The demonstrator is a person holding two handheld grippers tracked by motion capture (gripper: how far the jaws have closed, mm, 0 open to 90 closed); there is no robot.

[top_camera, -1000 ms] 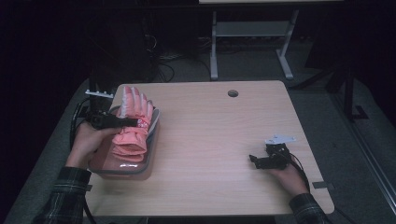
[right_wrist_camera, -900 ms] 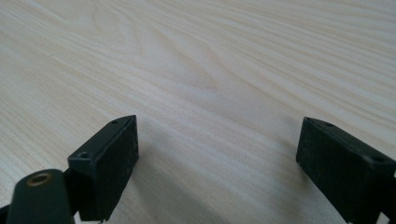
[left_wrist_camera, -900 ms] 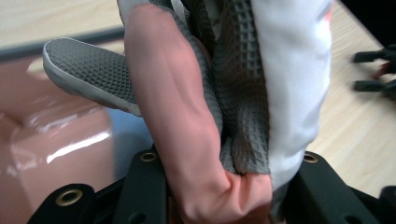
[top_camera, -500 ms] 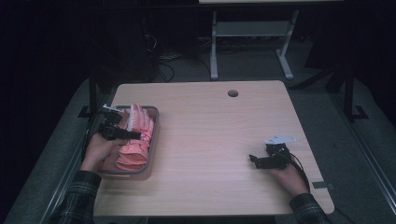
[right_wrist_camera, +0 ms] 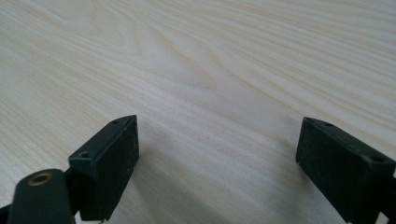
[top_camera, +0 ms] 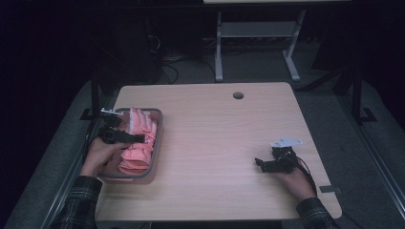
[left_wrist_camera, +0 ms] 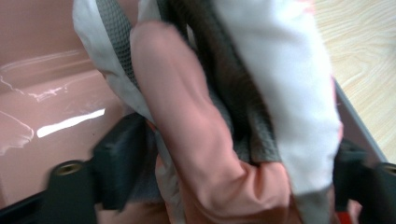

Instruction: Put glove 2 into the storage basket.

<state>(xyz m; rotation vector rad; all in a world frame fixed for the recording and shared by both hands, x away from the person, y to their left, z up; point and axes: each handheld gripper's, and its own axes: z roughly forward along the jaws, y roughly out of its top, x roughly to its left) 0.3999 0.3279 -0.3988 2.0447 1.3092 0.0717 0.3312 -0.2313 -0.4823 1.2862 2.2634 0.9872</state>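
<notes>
Pink gloves point(top_camera: 138, 143) are seen lying in the grey tray point(top_camera: 157, 143) at the desk's point(top_camera: 224, 143) left edge. The left gripper point(top_camera: 136, 138) is spread around them, its jaws just opened. The right gripper point(top_camera: 260, 164) is rested open on bare desk, well apart.

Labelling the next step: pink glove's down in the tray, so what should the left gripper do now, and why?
Probably lift the left gripper straight up and clear. Its jaws have just been opening, the pink glove lies between them inside the tray, and it looks set down. The right gripper rests open on the table.
</notes>
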